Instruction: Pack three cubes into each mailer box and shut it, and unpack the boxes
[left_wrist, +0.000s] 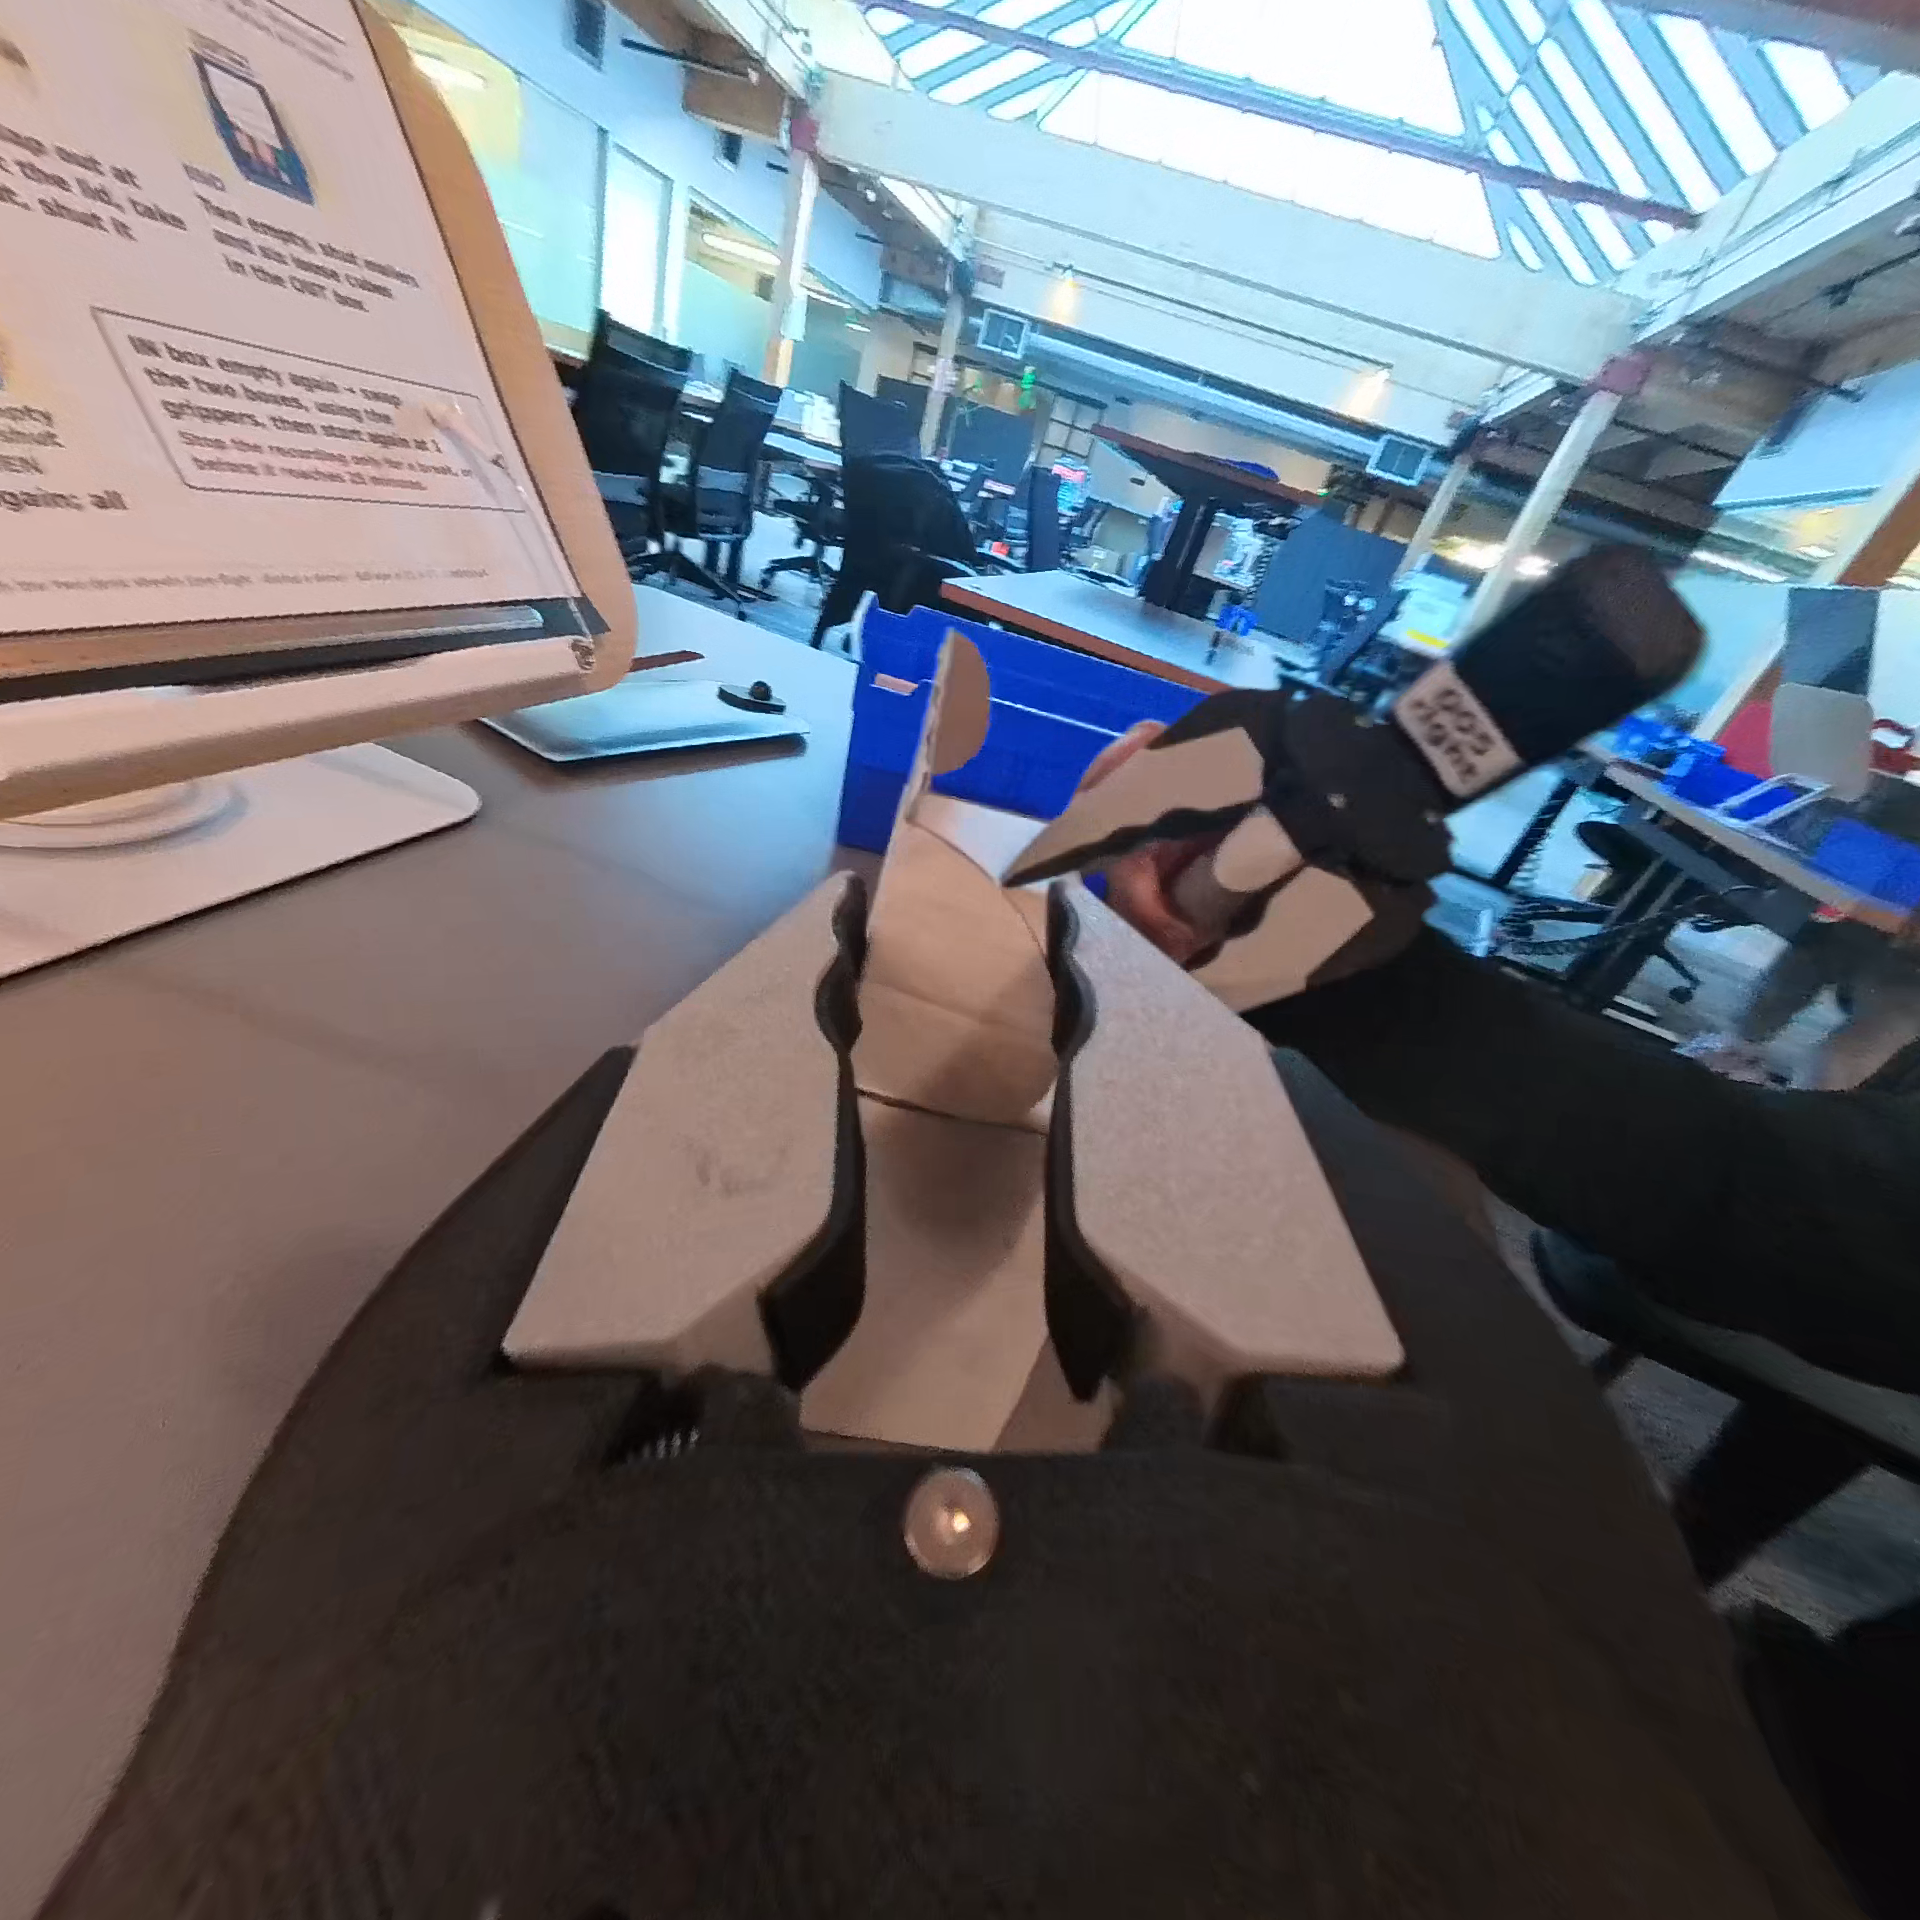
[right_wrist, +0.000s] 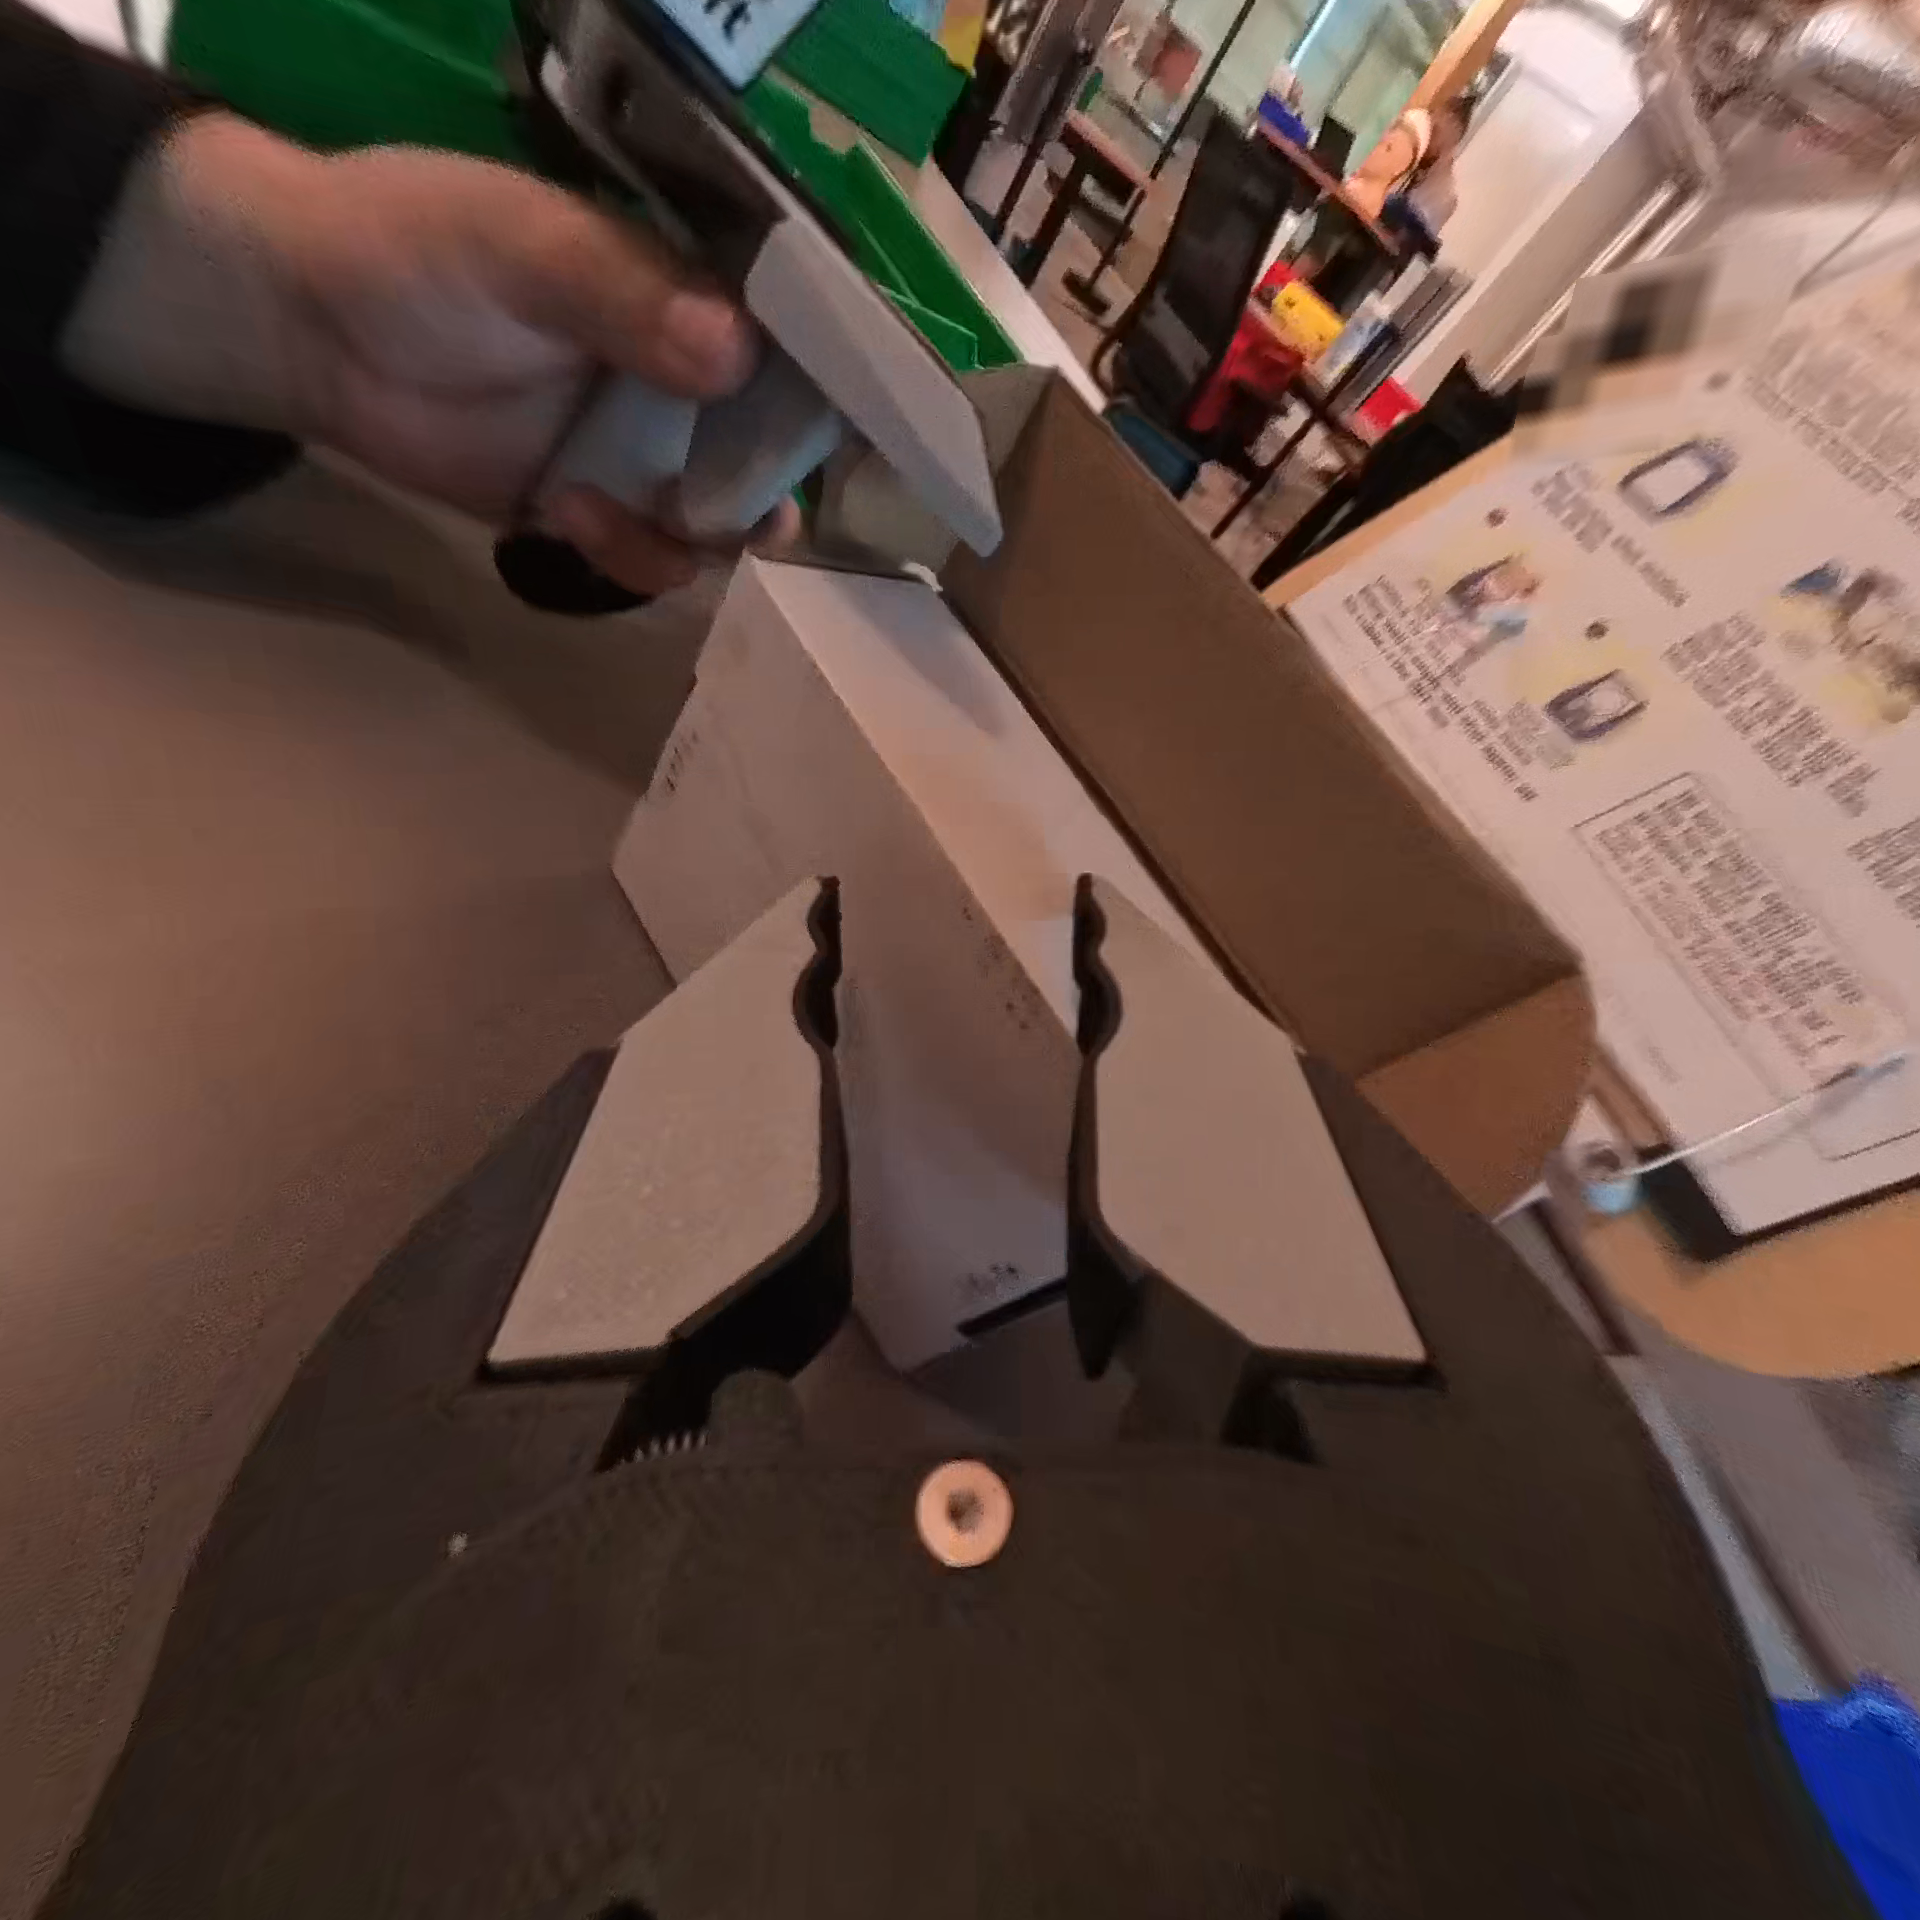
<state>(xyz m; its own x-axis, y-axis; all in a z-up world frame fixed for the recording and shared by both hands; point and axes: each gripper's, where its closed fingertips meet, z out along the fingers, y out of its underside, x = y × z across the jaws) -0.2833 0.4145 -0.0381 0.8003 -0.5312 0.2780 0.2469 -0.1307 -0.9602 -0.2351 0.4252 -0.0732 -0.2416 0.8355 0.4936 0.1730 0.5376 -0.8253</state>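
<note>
Both claws are working a mailer box (right_wrist: 894, 790) on the counter (right_wrist: 260, 831), seemingly folding its lid (right_wrist: 1247, 748); whether to shut or open it I cannot tell. The left claw (left_wrist: 956, 914) and right claw (right_wrist: 956, 914) both stand open, gripping nothing, one at each end of the box. The box is white outside, brown inside, lid raised; any cubes are hidden. Next, probably press or swing the lid.

Daylit interior; strong wide-angle distortion, motion blur in the right wrist view.
Overexposed glazed roof skylight (left_wrist: 1299, 94) lights the scene; soft shadows on the grey desk (left_wrist: 260, 1091); the white printed instruction sheet (right_wrist: 1704, 727) is smeared.
</note>
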